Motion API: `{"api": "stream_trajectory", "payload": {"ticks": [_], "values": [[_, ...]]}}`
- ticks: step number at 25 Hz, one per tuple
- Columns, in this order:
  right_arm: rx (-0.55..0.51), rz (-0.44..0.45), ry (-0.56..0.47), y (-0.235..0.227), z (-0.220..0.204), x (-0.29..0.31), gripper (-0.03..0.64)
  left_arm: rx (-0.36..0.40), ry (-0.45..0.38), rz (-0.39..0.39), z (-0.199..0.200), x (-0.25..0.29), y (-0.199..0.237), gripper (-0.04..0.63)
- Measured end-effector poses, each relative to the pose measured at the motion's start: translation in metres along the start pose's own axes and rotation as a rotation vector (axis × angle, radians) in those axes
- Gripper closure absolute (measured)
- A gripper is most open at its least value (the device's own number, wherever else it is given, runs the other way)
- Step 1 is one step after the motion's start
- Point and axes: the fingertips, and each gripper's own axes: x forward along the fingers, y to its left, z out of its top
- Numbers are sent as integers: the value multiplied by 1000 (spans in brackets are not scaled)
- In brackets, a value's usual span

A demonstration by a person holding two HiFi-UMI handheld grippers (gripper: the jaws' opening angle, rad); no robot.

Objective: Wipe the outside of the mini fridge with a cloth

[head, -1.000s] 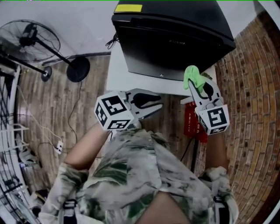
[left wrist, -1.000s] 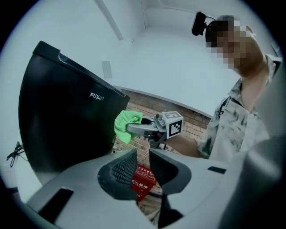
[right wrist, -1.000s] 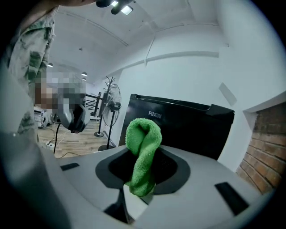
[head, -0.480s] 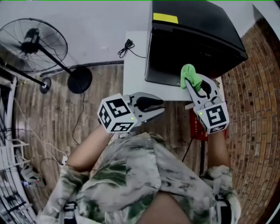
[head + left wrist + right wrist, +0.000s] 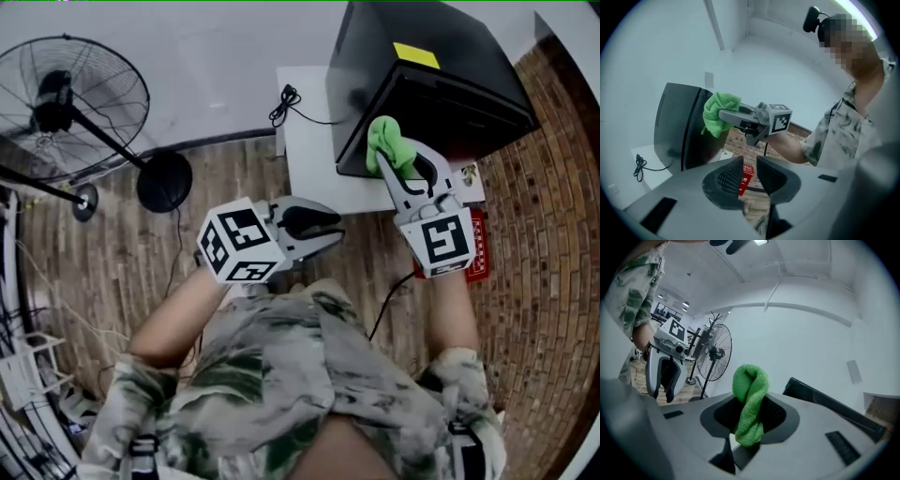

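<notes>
A black mini fridge [image 5: 441, 75] with a yellow label stands on a low white table [image 5: 309, 150] at the upper right. My right gripper [image 5: 380, 159] is shut on a bunched green cloth [image 5: 386, 141], which is held at the fridge's near front corner and seems to touch it. The cloth [image 5: 750, 385] sticks up between the right gripper's [image 5: 751, 404] jaws. From the left gripper view the cloth [image 5: 717, 112] sits against the fridge's [image 5: 675, 126] front edge. My left gripper [image 5: 339, 234] hangs lower left of the table, away from the fridge. Its [image 5: 750, 161] jaws are nearly together with nothing between them.
A pedestal fan [image 5: 66, 94] with a round black base [image 5: 164, 181] stands on the wood floor at the left. A black cable [image 5: 286, 101] lies on the table beside the fridge. A red box [image 5: 473, 248] sits on the brick floor at the right.
The right gripper has carried the cloth up and left onto the fridge's front corner. The head view has swung, so the fridge now sits further right. The left gripper has barely moved.
</notes>
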Motion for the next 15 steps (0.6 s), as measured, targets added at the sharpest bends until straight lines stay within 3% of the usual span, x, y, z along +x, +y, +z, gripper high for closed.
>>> {"api": "stream_trajectory", "payload": {"ticks": [6, 11, 15], "values": [[-102, -27, 5, -21, 22, 16, 497, -30, -43, -13, 17, 8, 6, 500], [-156, -71, -5, -37, 36, 35, 497, -10, -16, -26, 17, 7, 19, 500], [-209, -113, 29, -40, 50, 55, 497, 0, -8, -106, 18, 3, 27, 500]]}}
